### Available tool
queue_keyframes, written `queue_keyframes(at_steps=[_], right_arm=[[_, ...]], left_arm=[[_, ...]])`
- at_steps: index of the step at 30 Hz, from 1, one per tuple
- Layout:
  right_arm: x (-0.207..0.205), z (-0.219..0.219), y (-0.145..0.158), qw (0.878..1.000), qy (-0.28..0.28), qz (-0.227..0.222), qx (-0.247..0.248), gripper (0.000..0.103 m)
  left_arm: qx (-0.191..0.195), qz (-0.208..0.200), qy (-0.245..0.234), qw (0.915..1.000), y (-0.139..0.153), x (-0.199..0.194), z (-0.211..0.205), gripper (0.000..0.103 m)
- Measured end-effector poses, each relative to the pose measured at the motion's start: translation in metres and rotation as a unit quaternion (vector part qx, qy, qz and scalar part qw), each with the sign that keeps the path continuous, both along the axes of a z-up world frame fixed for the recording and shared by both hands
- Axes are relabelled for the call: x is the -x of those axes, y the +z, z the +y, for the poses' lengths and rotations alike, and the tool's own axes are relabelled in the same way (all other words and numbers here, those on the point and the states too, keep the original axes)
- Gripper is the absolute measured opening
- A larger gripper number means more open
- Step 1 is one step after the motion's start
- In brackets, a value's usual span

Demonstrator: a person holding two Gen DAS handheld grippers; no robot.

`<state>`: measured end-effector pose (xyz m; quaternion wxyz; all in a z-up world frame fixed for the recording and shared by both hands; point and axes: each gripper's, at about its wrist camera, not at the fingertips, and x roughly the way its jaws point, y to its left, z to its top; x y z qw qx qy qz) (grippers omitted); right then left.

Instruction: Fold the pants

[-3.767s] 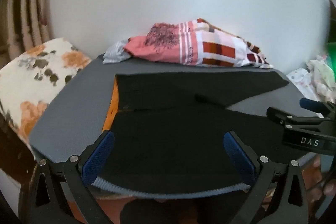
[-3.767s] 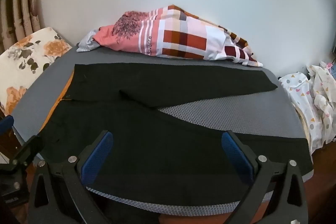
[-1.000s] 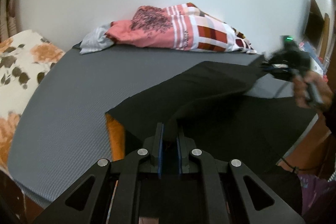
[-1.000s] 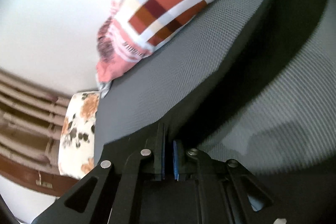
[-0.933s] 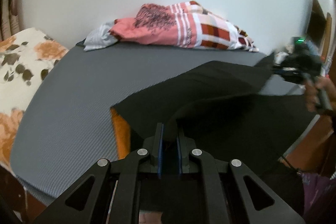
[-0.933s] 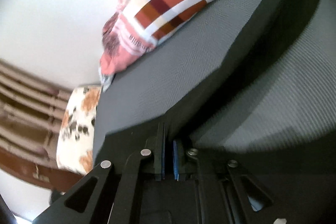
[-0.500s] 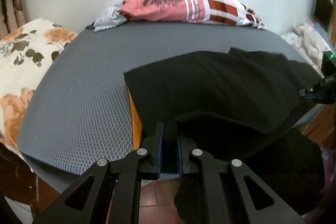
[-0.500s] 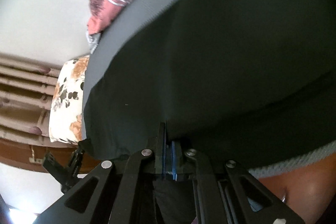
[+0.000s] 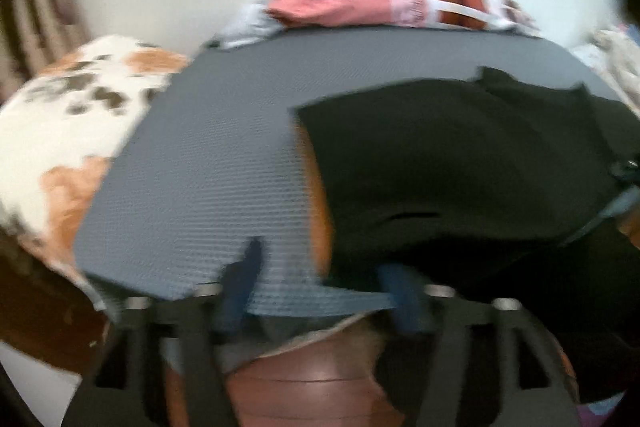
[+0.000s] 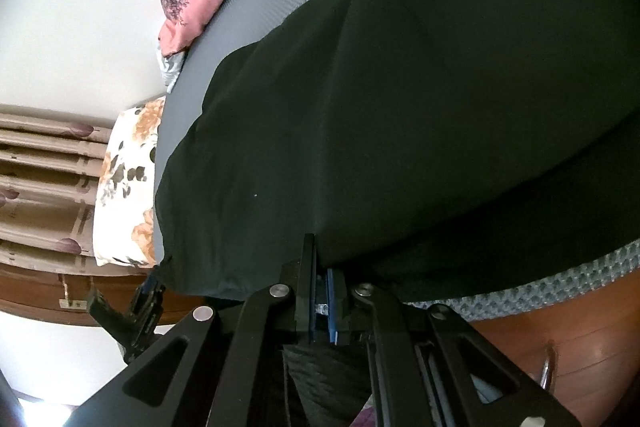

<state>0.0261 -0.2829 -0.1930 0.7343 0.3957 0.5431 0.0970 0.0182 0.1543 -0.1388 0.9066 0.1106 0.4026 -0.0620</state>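
Our left claw point(image 9: 320, 287) has just been opening, nothing between its pads; the black pants point(image 10: 400, 87) lie ahead of our right claw point(image 10: 322, 303), which pinches their edge, and tugging could drag the fold askew

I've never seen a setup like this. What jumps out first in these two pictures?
A big sheet of black pants covers most of the grey padded surface, folded over on itself. The right tool is pinched shut on the near edge of the cloth, while the left tool has just been opening, nothing gripped between its blue pads. Behind, a pink checked cloth bundle lies against the white wall.
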Motion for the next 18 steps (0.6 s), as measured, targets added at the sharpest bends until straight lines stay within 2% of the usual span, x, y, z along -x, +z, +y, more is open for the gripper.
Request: queue_keyframes(at_steps=[2, 4, 7, 9, 13, 15, 18], right_arm=[[0.0, 0.0, -0.001, 1.0, 0.0, -0.002, -0.003, 0.006], [0.001, 0.0, -0.002, 1.0, 0.002, -0.004, -0.005, 0.006], [0.002, 0.0, -0.003, 1.0, 0.004, -0.007, -0.01, 0.006], [0.002, -0.001, -0.003, 1.0, 0.004, -0.009, -0.01, 0.006], [0.004, -0.002, -0.005, 1.0, 0.002, -0.013, -0.017, 0.006], [0.005, -0.004, -0.007, 1.0, 0.001, -0.016, -0.021, 0.006], [0.007, -0.006, -0.007, 0.999, 0.006, -0.024, -0.025, 0.007]], left_arm=[[-0.006, -0.023, 0.024, 0.9994, 0.012, 0.004, 0.011, 0.086], [-0.012, -0.044, 0.04, 0.9981, 0.028, 0.009, 0.013, 0.086], [-0.012, -0.075, 0.02, 0.9969, 0.051, 0.015, -0.003, 0.086], [-0.019, -0.089, -0.005, 0.9958, 0.063, 0.018, -0.028, 0.086], [-0.003, -0.085, -0.078, 0.9933, 0.066, 0.018, -0.079, 0.086], [-0.012, -0.069, -0.107, 0.9918, 0.051, 0.011, -0.102, 0.086], [-0.014, -0.019, -0.144, 0.9893, 0.019, -0.006, -0.127, 0.085]])
